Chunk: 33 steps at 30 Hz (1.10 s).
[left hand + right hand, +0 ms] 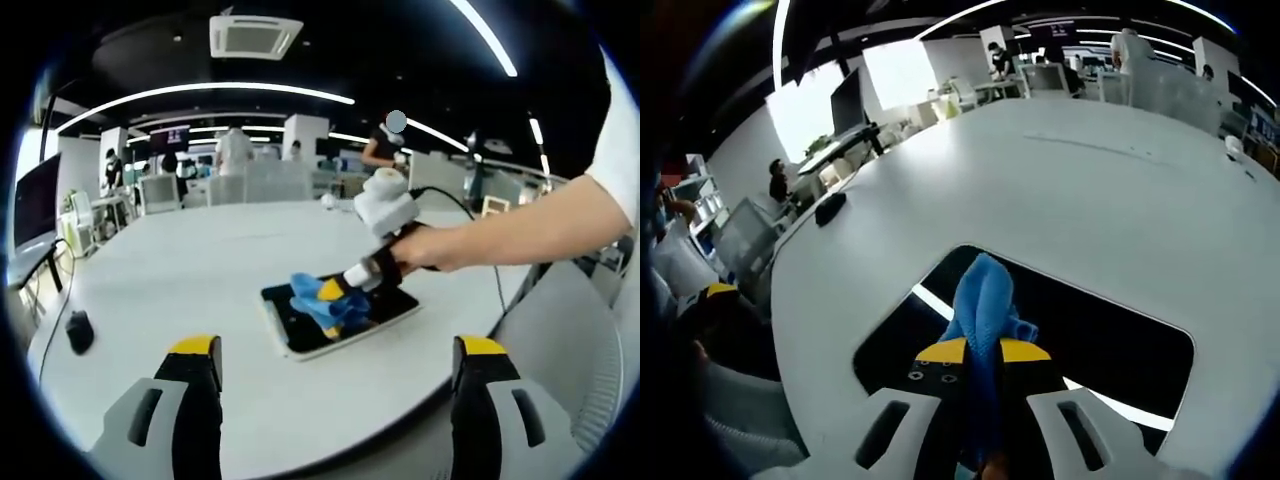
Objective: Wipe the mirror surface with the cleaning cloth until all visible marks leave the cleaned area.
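Observation:
A flat rectangular mirror with a pale rim lies on the white table; its glass reflects the dark ceiling. A blue cleaning cloth rests bunched on the glass. My right gripper, held by a person's hand, comes in from the right and is shut on the blue cloth, pressing it onto the mirror. In the right gripper view its yellow-tipped jaws pinch the cloth between them. My left gripper hovers open near the table's front edge, short of the mirror, with nothing between its fingers.
A black computer mouse with a cable lies at the table's left side, also seen far off. Chairs, monitors and several people stand beyond the table. A grey chair is at the right edge.

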Available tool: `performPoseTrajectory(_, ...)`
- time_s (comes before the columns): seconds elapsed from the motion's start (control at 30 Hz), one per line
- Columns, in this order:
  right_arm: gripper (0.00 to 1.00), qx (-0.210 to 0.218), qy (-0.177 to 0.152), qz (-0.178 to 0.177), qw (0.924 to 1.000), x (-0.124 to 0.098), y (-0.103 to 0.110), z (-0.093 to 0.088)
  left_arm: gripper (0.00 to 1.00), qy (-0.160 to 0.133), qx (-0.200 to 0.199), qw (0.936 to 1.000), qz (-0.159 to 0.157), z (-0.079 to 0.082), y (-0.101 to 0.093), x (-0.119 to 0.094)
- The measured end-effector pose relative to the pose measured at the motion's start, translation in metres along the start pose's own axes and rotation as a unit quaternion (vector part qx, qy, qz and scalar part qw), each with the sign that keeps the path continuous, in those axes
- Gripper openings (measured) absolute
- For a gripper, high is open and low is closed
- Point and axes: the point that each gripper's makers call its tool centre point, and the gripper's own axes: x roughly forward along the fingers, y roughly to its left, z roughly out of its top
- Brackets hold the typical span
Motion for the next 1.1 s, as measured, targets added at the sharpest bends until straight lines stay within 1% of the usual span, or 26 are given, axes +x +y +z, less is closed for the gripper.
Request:
performPoseTrajectory(0.47, 0.05, 0.009, -0.005, -0.009, 0.9999, -0.011, -0.013, -0.006, 0.95, -0.002, -0.003, 1.0, 0.002, 0.001, 0.001, 0.0)
performPoseTrajectory(0.63, 0.05, 0.021, -0.01, -0.01, 0.9997, -0.013, -0.019, -0.007, 0.95, -0.003, -0.004, 1.0, 0.002, 0.001, 0.001, 0.0)
performPoseTrajectory(1.1, 0.05, 0.016, -0.007, -0.012, 0.9998, -0.013, -0.022, -0.008, 0.95, -0.002, -0.005, 1.0, 0.003, 0.001, 0.001, 0.0)
